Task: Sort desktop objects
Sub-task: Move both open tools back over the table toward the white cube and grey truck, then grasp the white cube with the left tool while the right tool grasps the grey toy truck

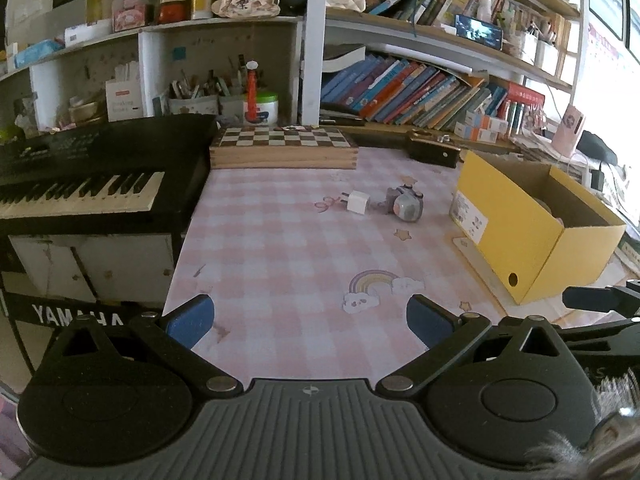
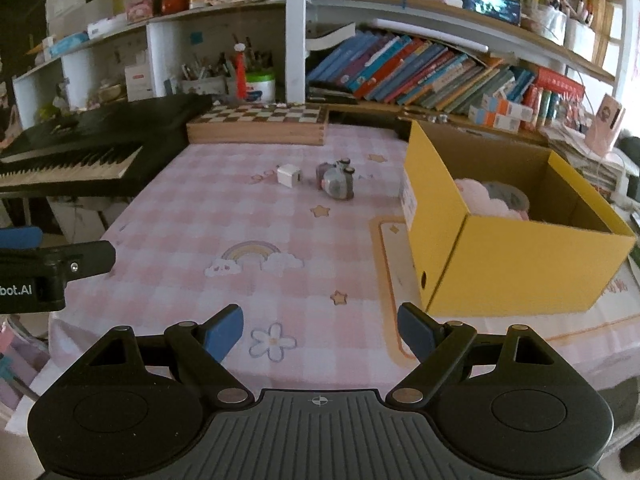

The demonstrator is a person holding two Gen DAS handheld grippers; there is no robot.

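Observation:
A white plug adapter [image 1: 358, 203] [image 2: 289, 175] and a small grey toy figure [image 1: 404, 203] [image 2: 337, 180] lie side by side mid-table on the pink checked cloth [image 1: 280, 248]. A yellow cardboard box [image 1: 532, 220] [image 2: 512, 220] stands open at the right, with a pink soft thing [image 2: 486, 198] inside. My left gripper [image 1: 310, 320] is open and empty, low over the near table edge. My right gripper [image 2: 320, 334] is open and empty, near the box's front corner. The left gripper's finger [image 2: 60, 260] shows at the left of the right wrist view.
A black keyboard [image 1: 88, 176] [image 2: 76, 152] lines the table's left side. A wooden chessboard box [image 1: 284, 146] [image 2: 260, 122] sits at the back. A dark case [image 1: 434, 150] lies behind the yellow box. Shelves of books [image 1: 420, 92] rise behind.

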